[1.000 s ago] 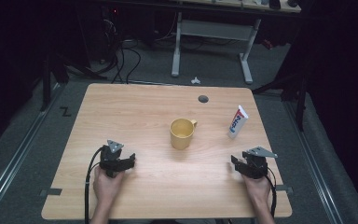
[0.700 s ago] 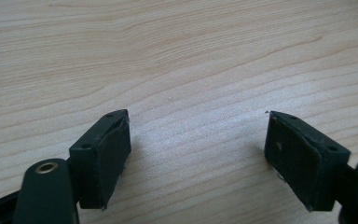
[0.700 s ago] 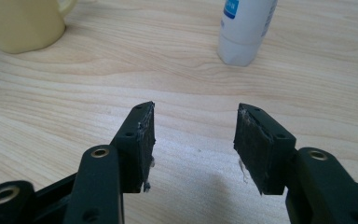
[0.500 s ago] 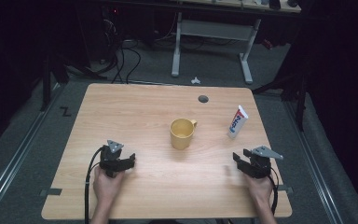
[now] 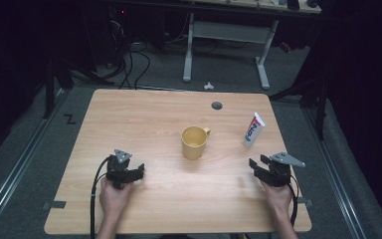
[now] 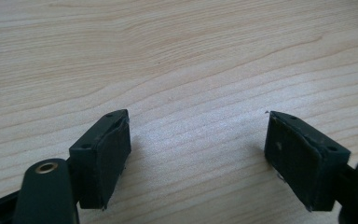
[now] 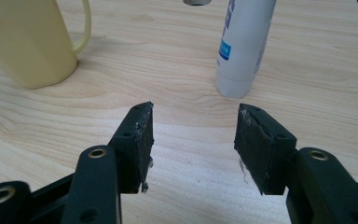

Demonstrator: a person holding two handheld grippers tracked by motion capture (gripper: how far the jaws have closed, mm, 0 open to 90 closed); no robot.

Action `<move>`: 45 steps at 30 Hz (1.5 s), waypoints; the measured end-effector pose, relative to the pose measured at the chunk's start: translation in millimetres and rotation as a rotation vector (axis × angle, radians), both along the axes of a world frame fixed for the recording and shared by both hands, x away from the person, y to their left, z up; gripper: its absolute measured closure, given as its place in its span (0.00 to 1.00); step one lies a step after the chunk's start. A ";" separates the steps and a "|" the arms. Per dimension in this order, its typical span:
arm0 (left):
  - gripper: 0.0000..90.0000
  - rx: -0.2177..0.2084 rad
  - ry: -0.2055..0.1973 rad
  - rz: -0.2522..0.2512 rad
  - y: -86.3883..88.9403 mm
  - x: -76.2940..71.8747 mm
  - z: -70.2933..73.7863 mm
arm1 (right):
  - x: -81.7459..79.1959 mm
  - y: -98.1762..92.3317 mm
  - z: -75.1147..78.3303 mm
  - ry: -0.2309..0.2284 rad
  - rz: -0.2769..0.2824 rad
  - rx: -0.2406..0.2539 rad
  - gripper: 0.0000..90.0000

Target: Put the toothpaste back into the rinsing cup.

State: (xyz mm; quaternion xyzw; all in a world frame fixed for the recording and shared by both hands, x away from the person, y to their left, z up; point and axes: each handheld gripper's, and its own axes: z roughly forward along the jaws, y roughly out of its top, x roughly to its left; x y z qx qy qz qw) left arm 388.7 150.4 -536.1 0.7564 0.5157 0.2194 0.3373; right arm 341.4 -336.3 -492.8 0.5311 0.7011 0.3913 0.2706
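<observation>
A yellow mug (image 5: pixel 194 142) stands upright at the middle of the wooden table (image 5: pixel 144 117), handle to the right; in the right gripper view the mug (image 7: pixel 30 42) is at upper left. A white toothpaste tube (image 5: pixel 252 129) stands cap-down to the mug's right, and the tube (image 7: pixel 243 46) rises just beyond my right jaws. My left gripper (image 5: pixel 138 172) rests at the front left, open, with bare wood between its jaws (image 6: pixel 198 154). My right gripper (image 5: pixel 256 167) sits at the front right, open and holding nothing (image 7: pixel 193 140), a short way in front of the tube.
A round grommet hole (image 5: pixel 217 105) lies near the table's far edge. Beyond the table stand a white desk frame (image 5: pixel 226 45) and cables (image 5: pixel 129 59) on the grey floor. A cable (image 5: pixel 95 199) trails from the left gripper over the front edge.
The right gripper has shifted slightly forward and left toward the tube. The left gripper has not moved.
</observation>
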 end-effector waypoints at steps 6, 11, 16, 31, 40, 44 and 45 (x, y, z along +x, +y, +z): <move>0.25 0.000 0.000 0.000 0.0 0.0 0.0 | 3.6 -1.5 3.9 -0.006 0.003 0.004 0.52; 0.25 0.000 0.000 0.000 0.0 0.0 0.0 | 6.8 -1.9 7.6 -0.013 -0.004 0.014 0.53; 0.25 0.000 0.000 0.000 0.0 0.0 0.0 | 10.3 -2.2 11.7 -0.016 -0.005 0.011 0.53; 0.25 0.000 0.000 0.000 -0.1 0.0 0.0 | 19.1 -4.0 26.7 -0.048 -0.009 0.019 0.52; 0.25 0.000 0.000 0.000 -0.1 0.0 0.0 | 28.8 -6.0 32.2 -0.048 -0.021 0.019 0.50; 0.25 0.001 0.000 0.000 -0.1 0.0 0.0 | 33.3 -5.5 35.4 -0.054 -0.027 0.020 0.50; 0.25 0.001 0.000 0.000 -0.1 0.0 0.0 | 35.5 -5.6 36.5 -0.056 -0.026 0.015 0.50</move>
